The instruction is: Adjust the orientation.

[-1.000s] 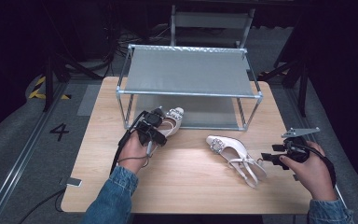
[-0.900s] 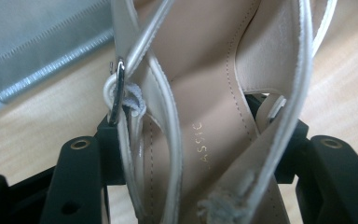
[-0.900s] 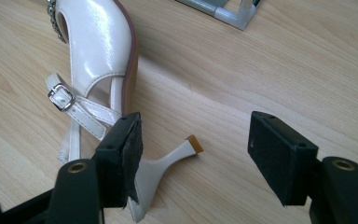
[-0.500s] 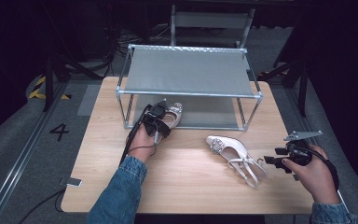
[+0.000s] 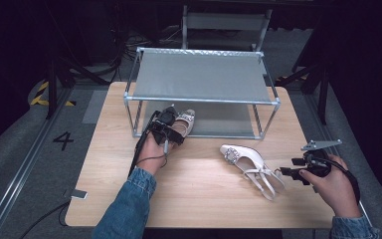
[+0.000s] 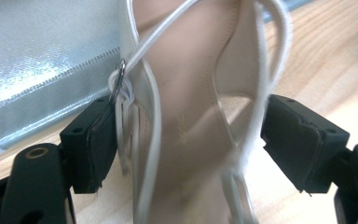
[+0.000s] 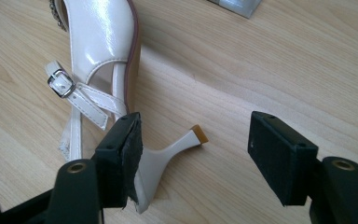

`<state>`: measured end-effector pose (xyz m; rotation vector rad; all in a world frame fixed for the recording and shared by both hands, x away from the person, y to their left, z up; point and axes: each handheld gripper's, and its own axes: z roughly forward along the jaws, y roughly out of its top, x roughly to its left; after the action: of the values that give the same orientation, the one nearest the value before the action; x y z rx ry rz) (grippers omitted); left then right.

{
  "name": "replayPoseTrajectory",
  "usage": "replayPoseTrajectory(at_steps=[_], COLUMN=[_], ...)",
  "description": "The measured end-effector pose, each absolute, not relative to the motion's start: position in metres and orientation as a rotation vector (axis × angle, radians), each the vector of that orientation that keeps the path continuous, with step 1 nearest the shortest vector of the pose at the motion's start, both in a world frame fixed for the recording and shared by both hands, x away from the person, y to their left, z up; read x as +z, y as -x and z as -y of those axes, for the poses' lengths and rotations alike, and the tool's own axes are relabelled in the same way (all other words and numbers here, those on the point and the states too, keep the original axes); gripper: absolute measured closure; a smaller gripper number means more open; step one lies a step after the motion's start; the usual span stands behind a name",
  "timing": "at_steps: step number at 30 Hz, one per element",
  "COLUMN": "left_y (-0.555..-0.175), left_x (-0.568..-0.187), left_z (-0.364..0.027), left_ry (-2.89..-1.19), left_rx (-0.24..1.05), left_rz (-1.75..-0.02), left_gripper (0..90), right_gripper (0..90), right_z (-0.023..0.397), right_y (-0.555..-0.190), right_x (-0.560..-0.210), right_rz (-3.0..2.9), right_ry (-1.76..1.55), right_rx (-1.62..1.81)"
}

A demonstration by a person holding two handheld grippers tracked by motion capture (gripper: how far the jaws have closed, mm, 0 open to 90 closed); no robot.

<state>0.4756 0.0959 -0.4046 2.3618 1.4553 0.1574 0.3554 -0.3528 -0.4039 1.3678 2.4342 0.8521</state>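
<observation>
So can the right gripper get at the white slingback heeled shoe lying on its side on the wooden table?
Probably yes: the right gripper sits open just behind the white slingback shoe, whose heel lies between its jaws, with nothing blocking.

Table point(image 5: 199, 194) lit bright from overhead, surroundings nearly black. I get soft glare on the wood near centre. High view's a bit soft, low-res. Left gripper view: shoe point(image 6: 191, 116) very close, blurred, strap edges smeared. Right gripper view sharper; heel point(image 7: 186, 140) throws 1 short shadow, gloss on leather.
</observation>
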Motion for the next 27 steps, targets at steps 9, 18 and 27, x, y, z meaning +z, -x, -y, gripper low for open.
replayPoseTrajectory(at_steps=[9, 18, 27], left_y=[-0.442, -0.415, -0.408], left_x=[-0.363, -0.352, -0.375], left_z=[-0.116, -0.132, -0.143], left_ry=[-2.336, -2.430, -2.463], left_rx=[0.181, 0.130, 0.089], left_rz=[-1.395, -1.418, -1.448], left_gripper=[29.9, 27.6, 24.6], right_gripper=[36.5, 36.1, 36.0], right_z=[0.348, 0.340, 0.337], right_y=[-0.363, -0.368, -0.370], right_x=[-0.402, -0.400, -0.397], right_rz=[-2.447, -2.463, -2.462], right_ry=[-1.340, -1.318, -1.299], right_rx=[0.870, 0.880, 0.894])
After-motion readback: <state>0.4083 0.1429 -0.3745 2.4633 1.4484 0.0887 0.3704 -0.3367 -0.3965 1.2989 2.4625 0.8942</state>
